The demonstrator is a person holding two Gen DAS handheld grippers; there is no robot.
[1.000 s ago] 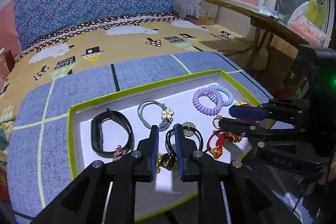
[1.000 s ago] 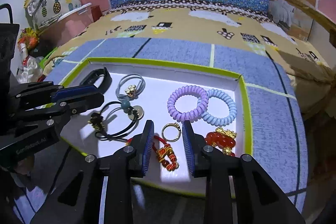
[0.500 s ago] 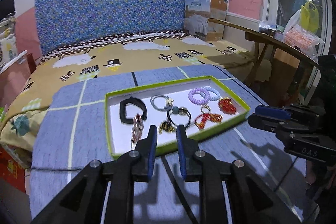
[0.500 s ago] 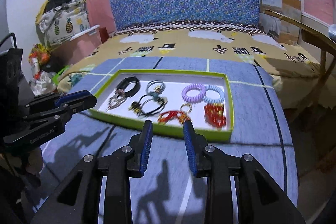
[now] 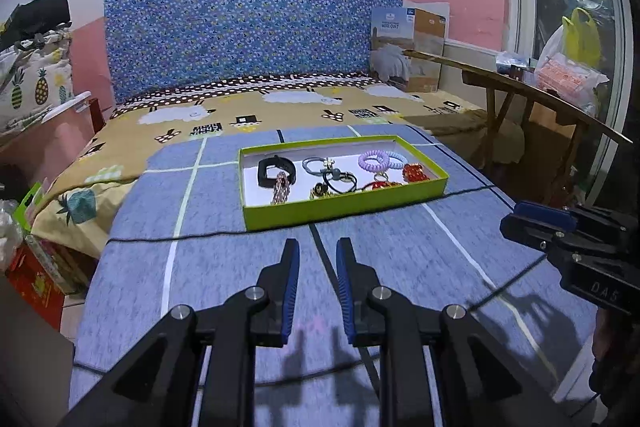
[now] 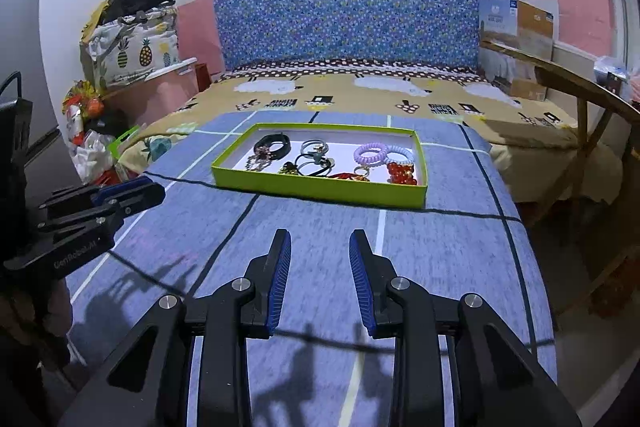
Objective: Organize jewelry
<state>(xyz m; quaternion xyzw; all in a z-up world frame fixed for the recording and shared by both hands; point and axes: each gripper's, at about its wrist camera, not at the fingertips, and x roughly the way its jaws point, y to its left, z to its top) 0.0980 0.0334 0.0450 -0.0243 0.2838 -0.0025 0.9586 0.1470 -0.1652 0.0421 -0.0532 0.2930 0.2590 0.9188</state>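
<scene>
A green-rimmed white tray point(image 5: 344, 213) point(image 6: 320, 189) lies on the blue-grey cloth, far ahead of both grippers. In it are a black band point(image 5: 276, 173) point(image 6: 276, 143), a beaded chain point(image 5: 281, 189), grey and black hair ties point(image 5: 316, 163) point(image 6: 314, 159), purple point(image 5: 374, 161) point(image 6: 370, 153) and light blue coil ties, red charms point(image 5: 416, 171) point(image 6: 401, 173) and a gold ring. My left gripper point(image 5: 317, 255) is open and empty, well short of the tray. My right gripper point(image 6: 320, 245) is open and empty, also short of it.
A thin black cable point(image 5: 160, 237) point(image 6: 460, 213) crosses the cloth in front of the tray. The yellow sheep-print bed point(image 5: 280, 107) and blue headboard lie behind. A wooden folding frame point(image 5: 520, 95) stands at the right. Bags and clutter point(image 6: 120, 39) sit at the left.
Both grippers have pulled back and up from over the tray to well short of it. The tray now looks small and distant. Both stay empty; the right has opened a little wider.
</scene>
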